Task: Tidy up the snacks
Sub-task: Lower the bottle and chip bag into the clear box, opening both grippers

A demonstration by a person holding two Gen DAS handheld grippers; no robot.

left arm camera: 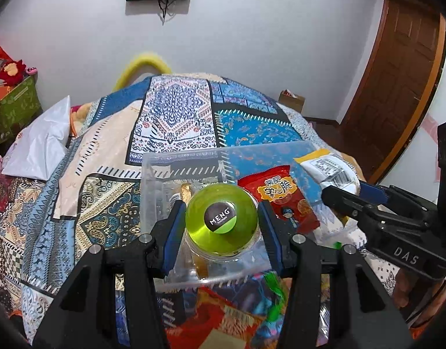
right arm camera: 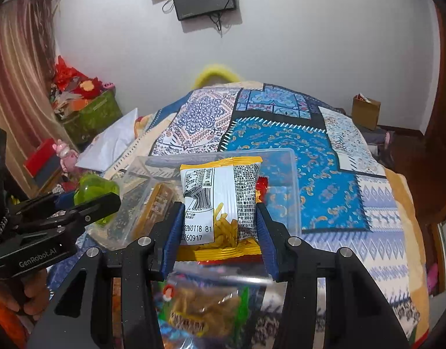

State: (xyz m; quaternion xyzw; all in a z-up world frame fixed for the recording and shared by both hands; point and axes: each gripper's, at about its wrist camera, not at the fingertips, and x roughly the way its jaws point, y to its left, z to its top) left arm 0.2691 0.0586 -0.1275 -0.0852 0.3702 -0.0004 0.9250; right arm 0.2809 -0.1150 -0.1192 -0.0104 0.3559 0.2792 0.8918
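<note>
Left gripper (left arm camera: 222, 223): fingers (left arm camera: 176, 226) closed on the green jelly cup (left arm camera: 221, 218), one blue pad on each side of its round body, the "MENG" lid label facing the camera. Item: clear rigid plastic, smooth and curved, likely slippery; the contents probably give it some weight for its size. Best held as now, across the widest part of the body, with moderate pressure (a thin cup wall may buckle, and the foil lid should not be pressed).

Right gripper (right arm camera: 220, 221): fingers (right arm camera: 173, 229) closed on the yellow-and-white snack packet (right arm camera: 220, 203), gripped at both side edges near its lower half, printed back panel toward the camera. Item: light, soft, air-filled pouch of what look like brittle sticks; it crushes easily and the film is slick. Best taken at the side seams, lightly.

Beyond both sets of fingers: clear plastic bin (left arm camera: 153, 180) resting on the patterned bedspread (left arm camera: 179, 116). Both held items hang over or just before its near rim. Already inside: a red snack packet (left arm camera: 281, 200), to the right of the left fingers, and a brown-gold packet (right arm camera: 159, 203), to the left of the right fingers.

Below the fingers, nearer the camera: more loose packets (right arm camera: 202, 305), blurred and not yet sorted.
</note>
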